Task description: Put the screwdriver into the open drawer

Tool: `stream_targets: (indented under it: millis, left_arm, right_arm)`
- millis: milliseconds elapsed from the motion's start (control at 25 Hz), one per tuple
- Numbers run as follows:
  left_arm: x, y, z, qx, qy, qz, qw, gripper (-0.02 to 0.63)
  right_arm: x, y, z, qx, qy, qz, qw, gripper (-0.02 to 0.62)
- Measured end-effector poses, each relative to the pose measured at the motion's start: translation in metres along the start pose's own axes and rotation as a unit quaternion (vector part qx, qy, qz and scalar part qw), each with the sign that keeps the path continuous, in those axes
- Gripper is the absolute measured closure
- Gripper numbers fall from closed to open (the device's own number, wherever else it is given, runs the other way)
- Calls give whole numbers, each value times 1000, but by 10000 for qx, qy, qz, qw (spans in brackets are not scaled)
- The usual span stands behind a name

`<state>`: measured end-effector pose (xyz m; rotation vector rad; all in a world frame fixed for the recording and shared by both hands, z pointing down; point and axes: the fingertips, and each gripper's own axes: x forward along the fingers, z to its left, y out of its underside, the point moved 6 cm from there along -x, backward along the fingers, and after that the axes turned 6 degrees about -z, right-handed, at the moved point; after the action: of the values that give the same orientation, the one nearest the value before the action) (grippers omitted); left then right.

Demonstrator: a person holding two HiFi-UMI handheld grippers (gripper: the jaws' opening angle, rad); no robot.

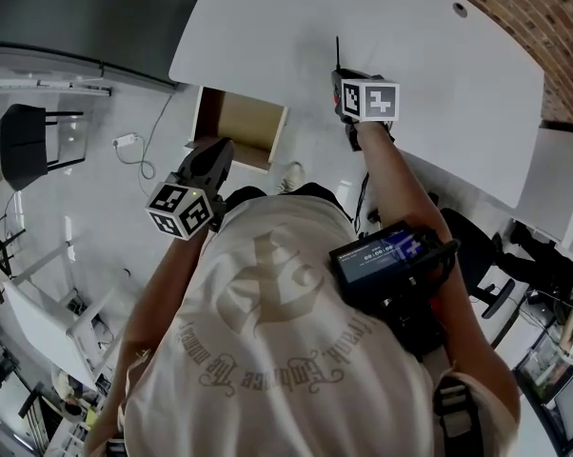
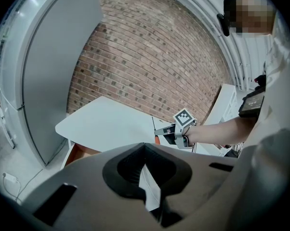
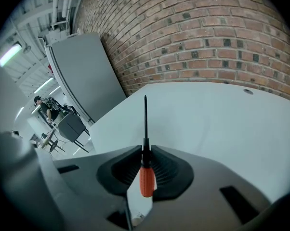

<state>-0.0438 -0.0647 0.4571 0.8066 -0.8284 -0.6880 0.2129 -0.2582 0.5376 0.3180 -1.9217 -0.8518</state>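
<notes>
Nearest the lens in the right gripper view is the screwdriver (image 3: 146, 177), orange handle toward the camera and thin dark shaft pointing straight ahead. The right gripper (image 3: 145, 150) has its jaws closed on the black collar where shaft meets handle; nothing else is between them. The tool is held over the white table (image 1: 429, 46), clear of its surface as far as can be judged.

Assessment: a light, rigid tool, not fragile. The narrow collar gives the pads little to bear on, so it could pivot or slip if swung. A hold on the thicker handle would be steadier. The present hold looks adequate for a short carry.

The open drawer (image 1: 241, 122) sits under the table's near edge, to the left of the tool in the head view; its wood-coloured interior appears empty. The left gripper (image 1: 213, 160) hangs just beside the drawer, jaw tips together and holding nothing.
</notes>
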Motion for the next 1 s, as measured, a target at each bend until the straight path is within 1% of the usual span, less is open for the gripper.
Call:
stream_targets:
  millis: [280, 480, 640, 840, 1000]
  left_arm:
    - [-10, 6, -12, 94, 28, 99, 9999, 588]
    - [-27, 8, -11, 120, -4, 161, 9998, 588]
    - [-39, 11, -6, 100, -10, 202, 9997, 587]
    - [-48, 13, 5, 102, 155, 293, 9994, 588]
    - [-54, 7, 18, 141, 327, 304, 9989, 588]
  right_arm:
    - [-16, 19, 10, 226, -307, -116, 9992, 523]
    - [-23, 40, 31, 371, -595, -126, 9975, 523]
    - [-27, 55, 47, 483, -708, -129, 9962, 523]
    - [-32, 70, 68, 576, -743, -127, 9955, 523]
    - [-38, 78, 84, 679, -632, -179, 9955, 523]
